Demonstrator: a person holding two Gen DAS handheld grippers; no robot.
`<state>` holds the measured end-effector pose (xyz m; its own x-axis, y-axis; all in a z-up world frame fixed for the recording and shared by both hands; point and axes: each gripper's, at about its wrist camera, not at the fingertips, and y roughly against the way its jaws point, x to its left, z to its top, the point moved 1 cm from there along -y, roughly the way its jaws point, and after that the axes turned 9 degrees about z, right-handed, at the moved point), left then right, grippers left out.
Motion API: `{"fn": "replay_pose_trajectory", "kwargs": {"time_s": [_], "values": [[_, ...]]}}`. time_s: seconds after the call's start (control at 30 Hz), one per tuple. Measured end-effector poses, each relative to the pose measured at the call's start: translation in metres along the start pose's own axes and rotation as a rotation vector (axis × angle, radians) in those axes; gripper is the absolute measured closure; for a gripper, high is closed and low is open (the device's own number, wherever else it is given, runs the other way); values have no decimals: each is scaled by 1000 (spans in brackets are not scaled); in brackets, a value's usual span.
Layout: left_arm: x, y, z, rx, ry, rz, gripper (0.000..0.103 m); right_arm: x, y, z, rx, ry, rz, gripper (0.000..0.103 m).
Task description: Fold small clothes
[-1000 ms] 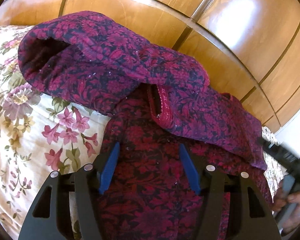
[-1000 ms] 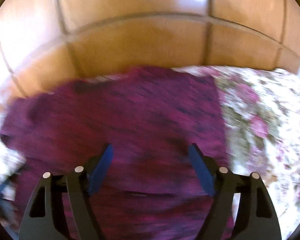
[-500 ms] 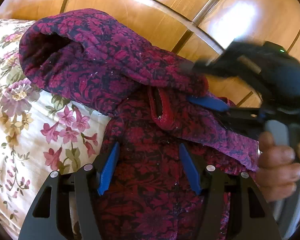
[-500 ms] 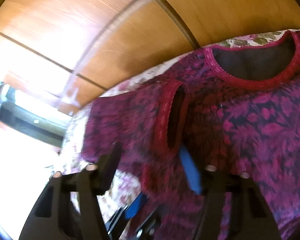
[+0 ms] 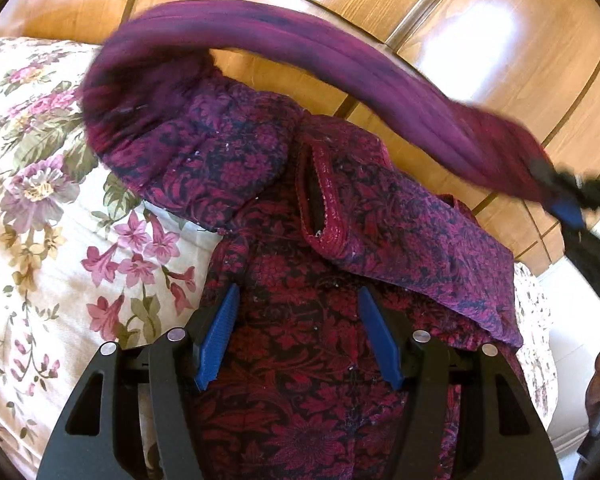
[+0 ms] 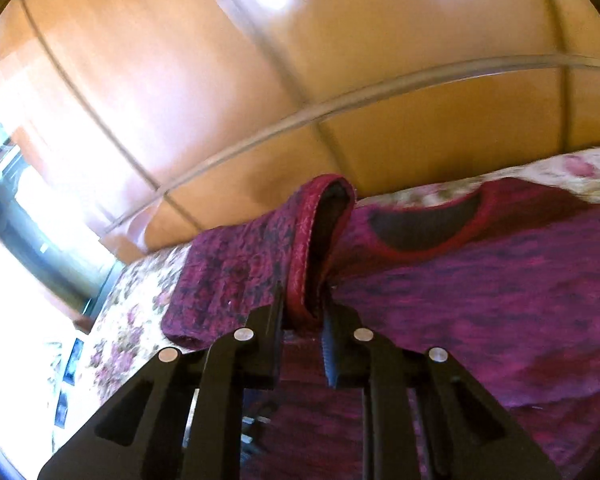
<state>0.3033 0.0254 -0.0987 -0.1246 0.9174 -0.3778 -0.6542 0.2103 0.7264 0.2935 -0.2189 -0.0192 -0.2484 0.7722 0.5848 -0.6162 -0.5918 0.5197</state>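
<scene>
Magenta floral garment lies on the flowered bedspread, its neckline toward the wooden headboard. Right gripper: jaws narrow, clamped on the garment's trimmed sleeve cuff, lifted off the bedspread. Left gripper: jaws wide, over the garment's body, gripping nothing.

Both wrist views closely face one garment.
</scene>
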Motion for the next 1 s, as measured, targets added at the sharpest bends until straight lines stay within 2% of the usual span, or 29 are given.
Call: {"fn": "replay_pose_trajectory", "kwargs": {"time_s": [0.17, 0.37, 0.57, 0.8, 1.0], "values": [[5, 3, 3, 13, 28, -26, 42, -39, 42, -10, -50, -63, -69, 89], [-3, 9, 2, 18, -24, 24, 42, -96, 75, -23, -78, -152, -153, 89], [-9, 16, 2, 31, -55, 49, 42, -127, 89, -28, -87, -225, -201, 89], [-9, 30, 3, 37, -73, 56, 42, -164, 87, -38, -76, -293, -233, 89], [0, 43, 17, 12, -85, 80, 42, -168, 91, -42, -84, -295, -263, 89]]}}
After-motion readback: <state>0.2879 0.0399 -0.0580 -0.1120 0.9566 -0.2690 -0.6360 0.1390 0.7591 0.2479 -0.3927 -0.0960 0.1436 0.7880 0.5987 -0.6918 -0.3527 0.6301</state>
